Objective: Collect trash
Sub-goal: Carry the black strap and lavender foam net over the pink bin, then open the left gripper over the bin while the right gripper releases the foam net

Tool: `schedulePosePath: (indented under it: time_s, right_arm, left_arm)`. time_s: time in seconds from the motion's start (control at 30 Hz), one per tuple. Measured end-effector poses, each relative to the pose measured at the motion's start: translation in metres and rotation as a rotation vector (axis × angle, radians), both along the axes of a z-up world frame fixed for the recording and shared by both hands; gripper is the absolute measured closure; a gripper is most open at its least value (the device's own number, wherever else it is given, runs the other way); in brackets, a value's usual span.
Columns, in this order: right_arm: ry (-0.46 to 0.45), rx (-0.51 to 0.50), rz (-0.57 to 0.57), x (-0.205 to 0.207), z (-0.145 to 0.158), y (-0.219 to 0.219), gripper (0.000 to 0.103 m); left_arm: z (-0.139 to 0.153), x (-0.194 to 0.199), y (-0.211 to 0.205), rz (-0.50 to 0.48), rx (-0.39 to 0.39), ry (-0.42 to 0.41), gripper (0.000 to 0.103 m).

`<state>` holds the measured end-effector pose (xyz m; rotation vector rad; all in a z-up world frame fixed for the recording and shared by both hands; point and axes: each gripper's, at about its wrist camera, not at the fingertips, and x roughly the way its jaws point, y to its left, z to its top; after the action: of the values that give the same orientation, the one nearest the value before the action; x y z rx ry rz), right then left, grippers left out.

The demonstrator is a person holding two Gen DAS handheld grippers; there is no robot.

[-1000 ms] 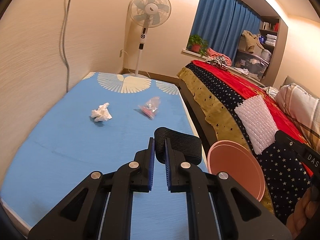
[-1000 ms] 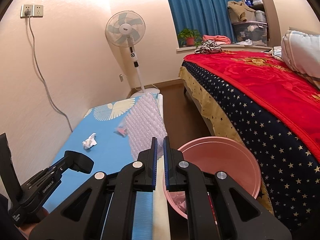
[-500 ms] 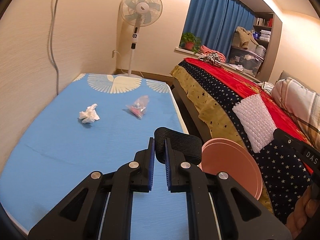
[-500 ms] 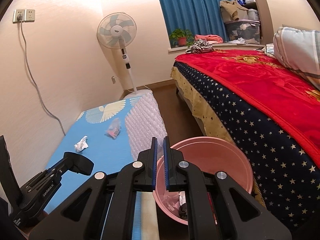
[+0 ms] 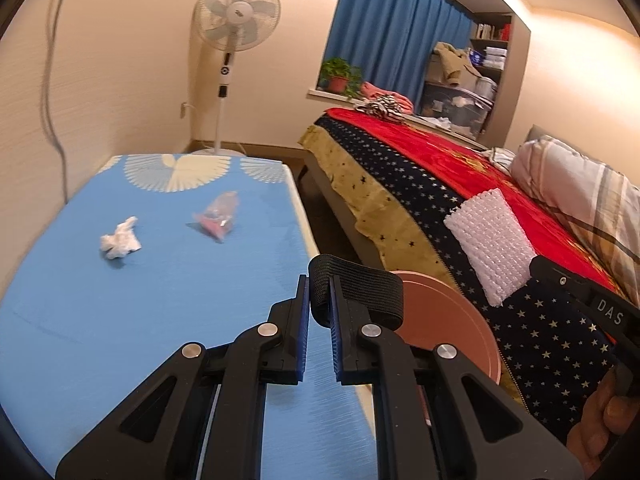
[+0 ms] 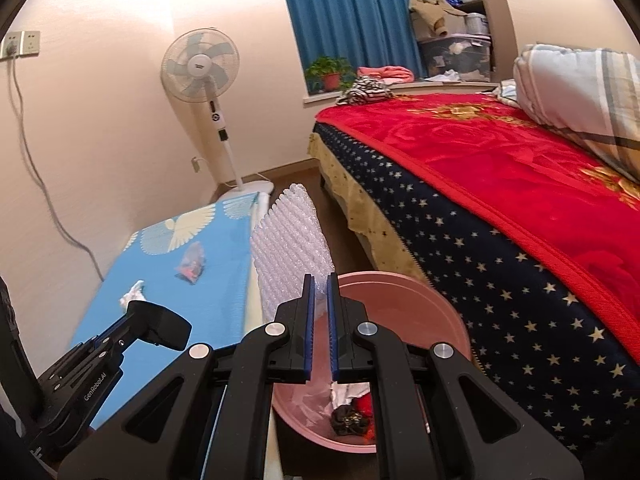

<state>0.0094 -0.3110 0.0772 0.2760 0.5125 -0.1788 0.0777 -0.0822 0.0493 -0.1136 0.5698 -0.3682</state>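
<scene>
My right gripper (image 6: 319, 284) is shut on a sheet of white bubble wrap (image 6: 294, 244) and holds it above the near rim of a pink bin (image 6: 416, 312). The bin has trash in its bottom. The bubble wrap also shows in the left wrist view (image 5: 494, 246), above the pink bin (image 5: 448, 320). My left gripper (image 5: 319, 286) is shut on a black ribbed band (image 5: 356, 294) over the blue mattress (image 5: 120, 312). A crumpled white tissue (image 5: 119, 239) and a clear plastic wrapper with red inside (image 5: 218, 216) lie on the mattress ahead.
A bed with a red and star-patterned blanket (image 6: 520, 200) stands to the right of the bin. A standing fan (image 5: 236, 20) is at the far end of the mattress. A cable (image 5: 52, 80) hangs on the left wall.
Both views have shifted a little. The right gripper with the bubble wrap has come closer over the pink bin, whose inside now shows more. Both jaws have stayed shut.
</scene>
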Motion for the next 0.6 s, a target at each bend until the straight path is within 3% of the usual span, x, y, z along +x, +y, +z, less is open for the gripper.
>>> schedulePosePath:
  time_s: [0.6]
  right_arm:
    - [0.042, -0.011, -0.083, 0.002, -0.010, -0.027, 0.096]
  left_arm:
    - [-0.013, 0.015, -0.049, -0.096, 0.006, 0.028, 0.093]
